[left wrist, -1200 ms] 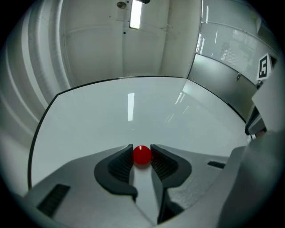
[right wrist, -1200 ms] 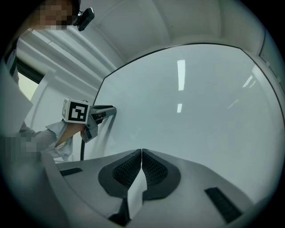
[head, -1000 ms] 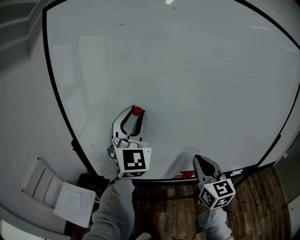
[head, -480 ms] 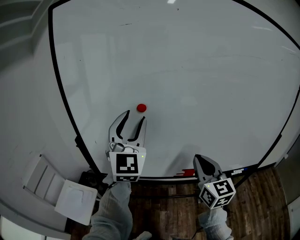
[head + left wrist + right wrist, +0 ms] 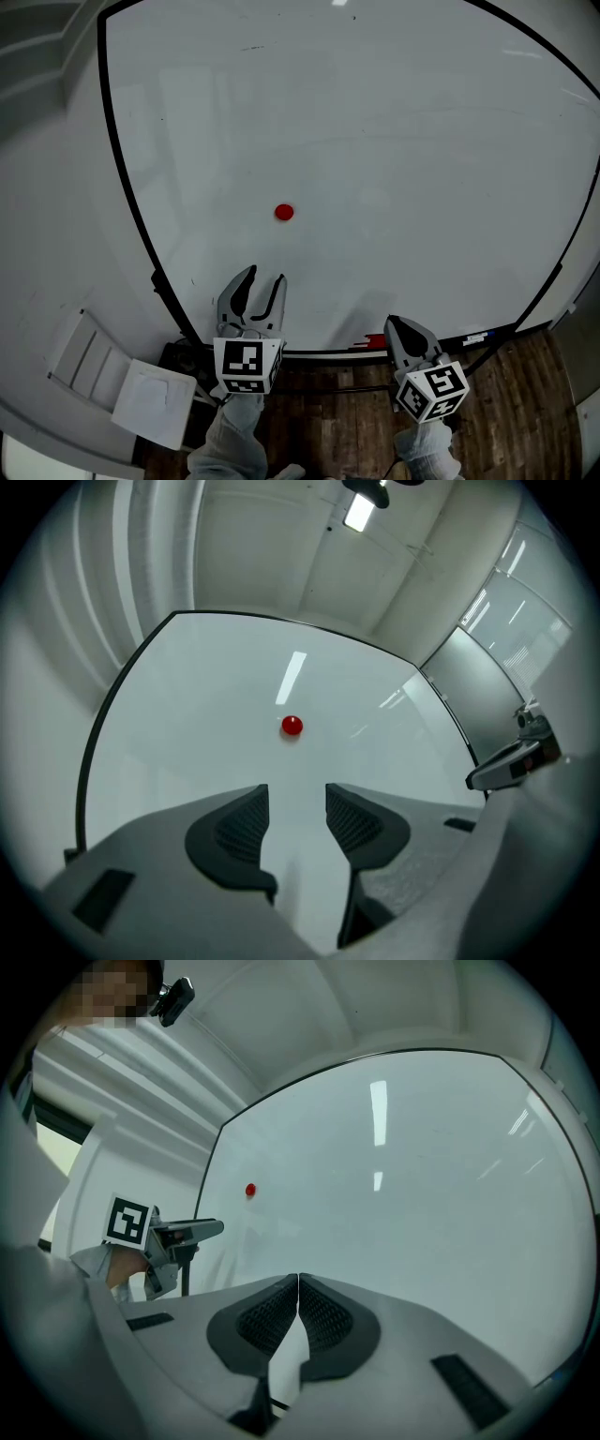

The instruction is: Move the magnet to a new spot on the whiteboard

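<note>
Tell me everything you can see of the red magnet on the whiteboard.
The magnet is a small, round, glossy red button, plastic by the look, sitting flat on the whiteboard, left of its middle. Only the board touches it; the left gripper, fingers apart, is below it, well clear.

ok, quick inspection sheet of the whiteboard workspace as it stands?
Surface: whiteboard, black frame, mostly clean, a few faint marks near the top.
Job's things: red magnet stuck on the board, nothing touching it.
Clutter: red item, likely a marker, at the board's bottom edge.
Grippers: left gripper open, empty, below the magnet and apart from it; right gripper shut, empty, by the bottom edge.
Cables: nothing seen.
Surroundings: wooden floor; white object at lower left.
</note>
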`<action>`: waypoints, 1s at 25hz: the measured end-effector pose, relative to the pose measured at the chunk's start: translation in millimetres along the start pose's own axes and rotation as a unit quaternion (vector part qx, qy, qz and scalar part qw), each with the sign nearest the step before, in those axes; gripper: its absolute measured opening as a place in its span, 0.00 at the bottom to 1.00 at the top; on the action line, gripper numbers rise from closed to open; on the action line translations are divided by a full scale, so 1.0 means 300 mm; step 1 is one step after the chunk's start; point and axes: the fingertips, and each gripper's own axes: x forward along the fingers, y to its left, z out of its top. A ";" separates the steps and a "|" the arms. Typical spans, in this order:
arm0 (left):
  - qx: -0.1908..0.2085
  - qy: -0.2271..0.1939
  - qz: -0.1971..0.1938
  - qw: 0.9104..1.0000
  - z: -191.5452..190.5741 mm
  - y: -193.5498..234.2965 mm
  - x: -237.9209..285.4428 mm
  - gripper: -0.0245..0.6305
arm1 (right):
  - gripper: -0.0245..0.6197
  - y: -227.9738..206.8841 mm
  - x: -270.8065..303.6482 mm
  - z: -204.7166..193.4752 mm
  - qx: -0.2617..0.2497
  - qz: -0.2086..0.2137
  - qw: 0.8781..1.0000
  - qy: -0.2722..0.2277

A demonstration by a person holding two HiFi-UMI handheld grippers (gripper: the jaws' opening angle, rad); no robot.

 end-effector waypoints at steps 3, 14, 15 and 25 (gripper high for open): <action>-0.025 0.021 -0.013 0.999 -0.071 -0.036 -0.042 0.32 | 0.08 0.010 -0.012 -0.023 0.007 -0.003 1.000 0.005; -0.107 0.101 -0.064 0.987 -0.318 -0.185 -0.201 0.32 | 0.08 0.029 -0.080 -0.136 0.042 -0.022 0.998 0.030; -0.114 0.111 -0.067 0.985 -0.347 -0.194 -0.220 0.31 | 0.08 0.028 -0.090 -0.150 0.043 -0.027 0.998 0.034; -0.144 0.190 -0.087 0.967 -0.551 -0.261 -0.350 0.17 | 0.08 -0.005 -0.168 -0.303 0.079 -0.060 0.992 0.078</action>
